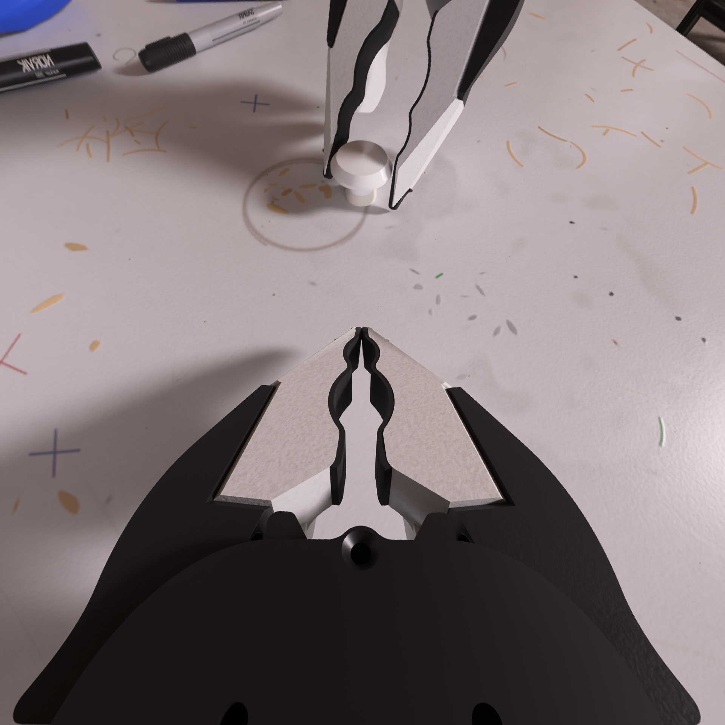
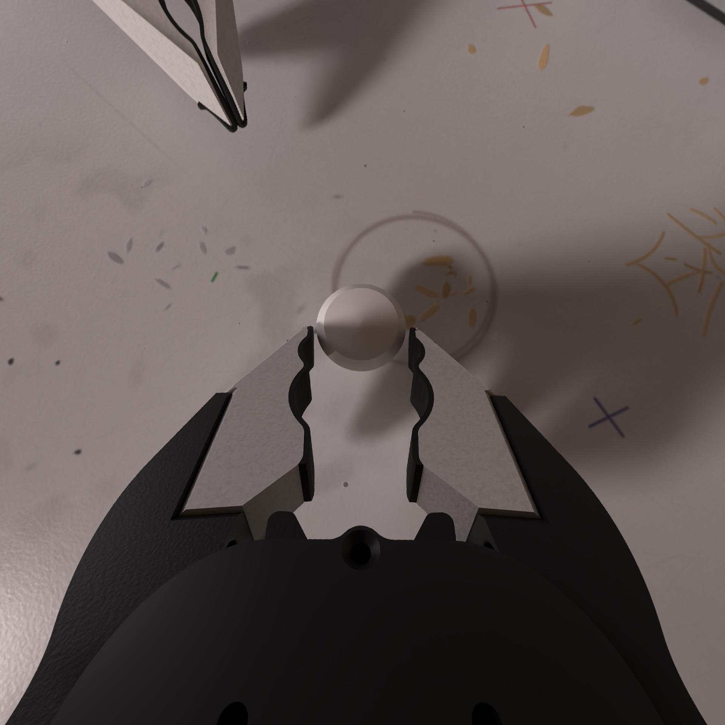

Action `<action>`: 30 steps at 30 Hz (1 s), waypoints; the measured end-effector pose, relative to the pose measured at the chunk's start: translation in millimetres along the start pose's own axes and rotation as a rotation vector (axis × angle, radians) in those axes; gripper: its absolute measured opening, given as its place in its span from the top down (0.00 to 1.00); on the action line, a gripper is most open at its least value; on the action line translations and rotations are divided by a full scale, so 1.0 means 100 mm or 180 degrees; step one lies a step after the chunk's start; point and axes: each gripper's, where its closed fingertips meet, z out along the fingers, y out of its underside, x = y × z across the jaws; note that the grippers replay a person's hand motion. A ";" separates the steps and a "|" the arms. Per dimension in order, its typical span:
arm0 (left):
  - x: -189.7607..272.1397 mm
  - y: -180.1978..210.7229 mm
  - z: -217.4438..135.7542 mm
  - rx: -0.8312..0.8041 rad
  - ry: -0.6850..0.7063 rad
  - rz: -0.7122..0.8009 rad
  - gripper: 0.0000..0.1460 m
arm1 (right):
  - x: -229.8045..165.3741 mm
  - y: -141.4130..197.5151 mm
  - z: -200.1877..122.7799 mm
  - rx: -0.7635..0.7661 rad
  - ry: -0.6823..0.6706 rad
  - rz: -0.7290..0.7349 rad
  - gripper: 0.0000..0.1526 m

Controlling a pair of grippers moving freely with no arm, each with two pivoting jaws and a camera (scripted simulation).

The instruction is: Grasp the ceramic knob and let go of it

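Observation:
The white ceramic knob [image 1: 361, 163] stands upright on its short stem on the scribbled table [image 1: 510, 274], at the edge of a drawn circle [image 1: 302, 231]. My right gripper [image 2: 361, 331] comes down from above with one finger on each side of the knob's round cap [image 2: 360, 326], pads against its rim; it also shows in the left wrist view [image 1: 363, 188]. My left gripper [image 1: 361, 328] is shut and empty, hovering low over the table a short way in front of the knob; it shows in the right wrist view [image 2: 235, 121] at the upper left.
A black marker [image 1: 47, 64] and a grey marker with a black cap [image 1: 208, 35] lie at the far left of the table. A blue object [image 1: 23, 15] sits in the far left corner. A dark object [image 1: 702, 19] stands beyond the table's far right edge.

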 end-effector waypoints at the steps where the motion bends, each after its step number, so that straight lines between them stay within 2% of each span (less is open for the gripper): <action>1: -0.01 0.01 -0.01 -0.0018 0.0018 -0.0034 1.00 | 0.00 0.01 0.00 -0.0013 -0.0015 0.0014 0.68; 2: -0.02 0.01 -0.02 -0.0009 0.0037 -0.0065 0.97 | 0.00 0.02 0.00 -0.0024 -0.0016 0.0021 0.68; 4: -0.03 0.00 -0.03 0.0029 0.0064 -0.0108 0.78 | 0.02 0.04 -0.02 -0.0008 0.0011 0.0032 0.68; 7: -0.05 -0.02 -0.02 0.0074 0.0042 -0.0189 0.71 | 0.10 0.04 -0.07 0.0120 0.0024 0.0097 0.67; 10: -0.04 -0.09 -0.01 0.0195 0.0138 -0.0323 0.72 | 0.13 -0.03 -0.10 0.0319 -0.0202 0.0193 0.65; 13: -0.06 -0.11 0.01 0.0200 0.0170 -0.0416 0.76 | 0.10 -0.05 -0.04 0.0265 -0.0542 0.0159 0.62; 16: -0.05 -0.12 0.02 0.0203 0.0184 -0.0459 0.77 | 0.06 -0.05 -0.01 0.0163 -0.0771 0.0040 0.69; 18: -0.07 -0.12 0.02 0.0205 0.0144 -0.0498 0.76 | 0.05 -0.06 0.01 0.0124 -0.0788 0.0004 0.72; 22: -0.08 -0.11 0.02 0.0199 0.0032 -0.0533 0.78 | 0.04 -0.07 0.01 0.0146 -0.0729 -0.0013 0.72; 25: -0.05 -0.10 0.04 0.0165 0.0008 -0.0488 0.72 | 0.04 -0.07 0.01 0.0202 -0.0772 0.0014 0.72; 30: -0.04 0.04 0.16 -0.0277 -0.0188 -0.0298 0.77 | -0.02 -0.11 0.04 0.0198 -0.0850 -0.0056 0.72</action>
